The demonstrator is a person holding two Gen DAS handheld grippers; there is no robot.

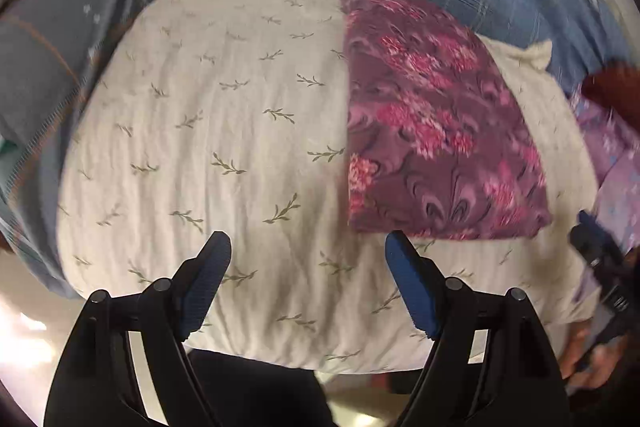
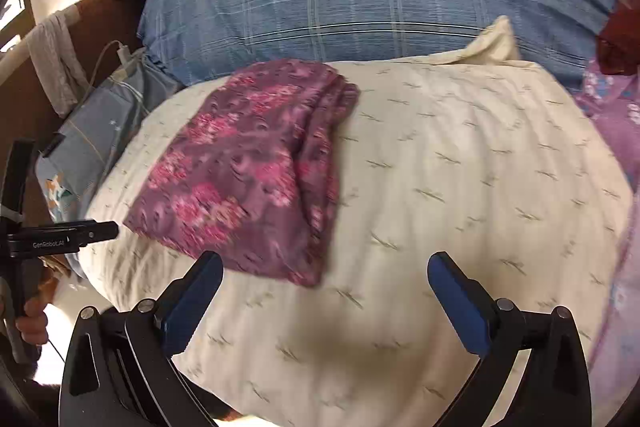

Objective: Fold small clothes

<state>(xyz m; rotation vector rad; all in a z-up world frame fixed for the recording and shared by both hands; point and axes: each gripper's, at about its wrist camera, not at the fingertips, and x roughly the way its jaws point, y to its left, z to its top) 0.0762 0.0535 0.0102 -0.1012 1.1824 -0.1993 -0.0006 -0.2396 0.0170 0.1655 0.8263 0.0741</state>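
Note:
A folded purple garment with pink flowers (image 1: 436,131) lies flat on a cream pillow with leaf sprigs (image 1: 224,131). In the right wrist view the garment (image 2: 248,175) sits left of centre on the same pillow (image 2: 460,187). My left gripper (image 1: 308,247) is open and empty, hovering just in front of the garment's near left corner. My right gripper (image 2: 324,267) is open and empty, above the pillow at the garment's near right corner. The right gripper also shows in the left wrist view (image 1: 600,267), and the left gripper in the right wrist view (image 2: 60,235).
A blue plaid bedcover (image 2: 360,3) lies behind the pillow. A lilac flowered cloth (image 2: 616,115) and a dark red cloth (image 2: 620,39) lie at the right. A grey-blue pillow (image 1: 52,59) sits at the left, with a white charger cable (image 2: 116,55) near it.

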